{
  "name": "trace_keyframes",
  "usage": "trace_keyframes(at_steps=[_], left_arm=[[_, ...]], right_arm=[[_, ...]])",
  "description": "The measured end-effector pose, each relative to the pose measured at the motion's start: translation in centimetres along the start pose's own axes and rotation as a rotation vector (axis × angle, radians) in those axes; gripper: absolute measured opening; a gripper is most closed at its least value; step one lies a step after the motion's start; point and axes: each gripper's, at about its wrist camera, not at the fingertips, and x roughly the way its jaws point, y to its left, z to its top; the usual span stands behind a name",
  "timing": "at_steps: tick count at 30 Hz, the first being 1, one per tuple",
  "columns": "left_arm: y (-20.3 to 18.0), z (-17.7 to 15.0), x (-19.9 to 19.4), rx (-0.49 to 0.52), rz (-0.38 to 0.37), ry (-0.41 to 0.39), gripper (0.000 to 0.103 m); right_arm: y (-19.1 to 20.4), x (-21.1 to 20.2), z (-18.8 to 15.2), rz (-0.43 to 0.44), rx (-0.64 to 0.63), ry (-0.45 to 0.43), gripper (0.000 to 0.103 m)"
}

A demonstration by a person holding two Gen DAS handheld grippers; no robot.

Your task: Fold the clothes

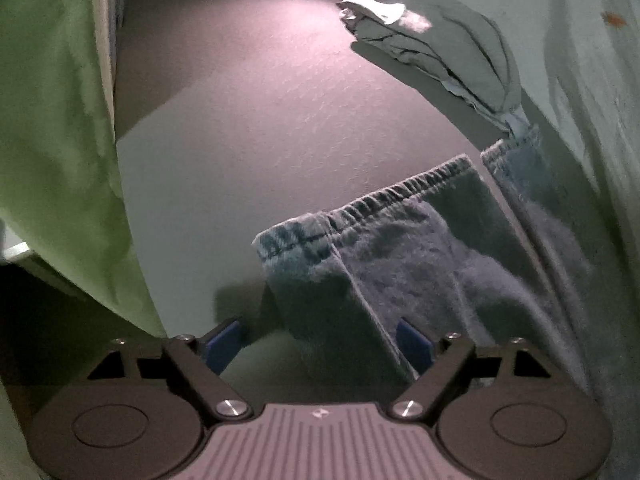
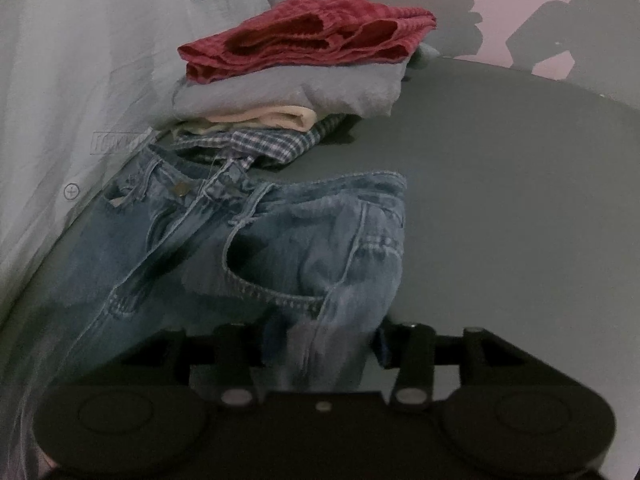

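Between your right hand-held gripper's [image 2: 322, 344] blue pads sits a bunch of the jeans [image 2: 280, 240] just below the front pocket; the jaws stand partly closed around the denim, though blur keeps you from telling whether they actually pinch it. Your left hand-held gripper [image 1: 318, 344] stands wide, with one leg of the jeans lying between its pads and touched by neither. The jeans lie flat along the grey counter [image 2: 500, 200], waistband and button toward the stack, hems [image 1: 360, 208] at the left end.

Expect soft but weighty denim: it drapes and sags, yet the seams, waistband and hem are thick and grip well. Take it by those doubled edges, not by a single flat layer, which may slide out.

Beyond the waistband rests a stack of folded clothes [image 2: 288, 108], a red checked piece [image 2: 304, 40] on top. Farther along the left view lies a folded grey-green garment [image 1: 448, 52].
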Motion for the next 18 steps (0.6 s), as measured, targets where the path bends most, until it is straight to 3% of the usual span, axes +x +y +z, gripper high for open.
trace_keyframes(at_steps=[2, 3, 4, 5, 9, 12, 15, 18], left_arm=[[0.0, -0.3, -0.4, -0.008, 0.021, -0.035, 0.068], [0.1, -0.4, -0.8, -0.024, 0.027, -0.057, 0.056], [0.4, -0.4, -1.2, -0.05, 0.022, -0.083, 0.023], [0.5, -0.1, -1.7, -0.074, 0.008, -0.104, 0.002], [-0.3, 1.8, -3.5, -0.141, -0.032, -0.145, 0.002], [-1.9, 2.9, -6.7, -0.138, -0.061, -0.202, 0.002], [-2.3, 2.9, -7.9, -0.157, 0.01, -0.219, 0.002], [-1.6, 2.5, -7.7, -0.209, 0.082, -0.224, 0.002]], right_arm=[[0.2, 0.1, 0.1, 0.01, -0.014, -0.006, 0.033], [0.4, 0.1, 0.2, 0.007, -0.03, -0.016, 0.029], [0.6, -0.2, 0.2, 0.01, -0.044, -0.031, 0.017], [0.6, -0.7, 0.3, 0.037, -0.049, -0.052, 0.012], [0.7, -3.1, 1.2, 0.125, -0.063, -0.121, 0.01], [0.6, -5.3, 2.2, 0.202, -0.039, -0.163, 0.01], [0.0, -6.6, 2.9, 0.246, 0.04, -0.161, 0.009], [-0.2, -6.0, 2.5, 0.193, 0.02, -0.124, 0.009]])
